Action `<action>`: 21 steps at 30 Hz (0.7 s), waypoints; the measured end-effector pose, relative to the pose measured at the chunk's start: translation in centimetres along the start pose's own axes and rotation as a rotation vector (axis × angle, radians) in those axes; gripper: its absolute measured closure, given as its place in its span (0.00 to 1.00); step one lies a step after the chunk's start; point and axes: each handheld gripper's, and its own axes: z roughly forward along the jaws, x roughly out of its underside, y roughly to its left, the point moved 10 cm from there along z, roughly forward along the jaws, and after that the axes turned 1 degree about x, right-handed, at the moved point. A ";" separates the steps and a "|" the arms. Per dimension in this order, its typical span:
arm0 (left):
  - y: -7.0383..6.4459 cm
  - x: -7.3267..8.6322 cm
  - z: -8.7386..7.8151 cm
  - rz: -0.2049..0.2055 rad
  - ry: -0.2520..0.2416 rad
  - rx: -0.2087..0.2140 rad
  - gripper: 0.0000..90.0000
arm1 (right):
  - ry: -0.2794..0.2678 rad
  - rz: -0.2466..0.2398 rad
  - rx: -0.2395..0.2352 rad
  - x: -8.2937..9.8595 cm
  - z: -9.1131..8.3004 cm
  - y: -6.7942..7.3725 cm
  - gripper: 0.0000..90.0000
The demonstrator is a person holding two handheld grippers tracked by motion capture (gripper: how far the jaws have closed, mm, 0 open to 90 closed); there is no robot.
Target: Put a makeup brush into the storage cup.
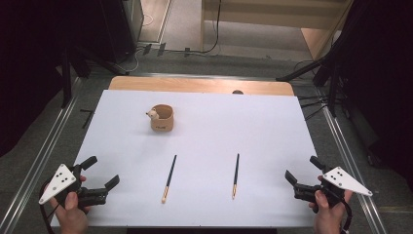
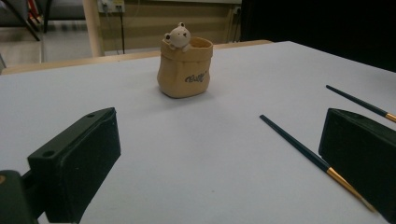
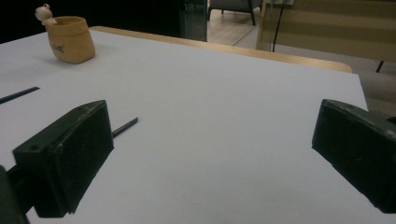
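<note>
On the white table (image 1: pixel 253 126), 2 dark chopsticks (image 1: pixel 169 178) (image 1: pixel 235 175) lie well apart, nearer than the bear-trimmed ceramic pot (image 1: pixel 162 118). Left gripper (image 1: pixel 104 171) and right gripper (image 1: pixel 301 171) hover with jaws spread wide, holding nothing. The chopsticks look light, stiff and slippery; pinch near mid-shaft.

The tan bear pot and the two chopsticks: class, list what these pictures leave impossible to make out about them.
- Inside of the pot: hidden by its own wall in every view.
- Pot lettering: too small in the high view, blurred in the left gripper view.
- Left chopstick: light tip hidden behind a jaw of the left claw.
- Right chopstick: mostly hidden behind a jaw of the right claw.
</note>
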 end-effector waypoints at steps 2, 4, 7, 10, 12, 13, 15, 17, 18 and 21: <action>-0.1 0.1 0.1 -0.004 0.002 0.005 0.00 | 0.002 0.000 -0.003 -0.2 0.1 0.3 0.00; -0.1 0.2 0.1 -0.004 0.007 0.007 0.00 | 0.001 0.000 -0.008 -0.4 0.1 0.5 0.00; -0.2 0.2 0.1 -0.004 0.007 0.007 0.00 | 0.006 0.003 -0.017 -0.8 0.4 0.9 0.00; -0.3 0.1 0.1 -0.004 0.002 0.006 0.00 | 0.019 -0.004 -0.023 -1.1 0.8 1.3 0.00; -0.3 0.0 0.2 -0.003 0.002 0.005 0.00 | 0.025 -0.008 -0.031 -1.3 1.0 1.6 0.00; -0.4 0.0 0.3 -0.004 0.001 0.005 0.00 | 0.027 -0.011 -0.036 -1.4 1.1 1.8 0.00; -0.4 -0.1 0.3 -0.006 0.002 0.006 0.00 | 0.033 -0.017 -0.046 -1.7 1.4 2.2 0.00; -0.5 0.0 0.4 -0.003 0.004 0.008 0.00 | 0.037 -0.029 -0.057 -1.9 1.7 2.6 0.00; -0.5 0.0 0.5 -0.001 0.009 0.009 0.00 | 0.039 -0.034 -0.058 -2.1 1.8 2.7 0.00; -0.5 0.1 0.5 -0.003 0.011 0.011 0.00 | 0.044 -0.041 -0.072 -2.3 2.3 3.2 0.00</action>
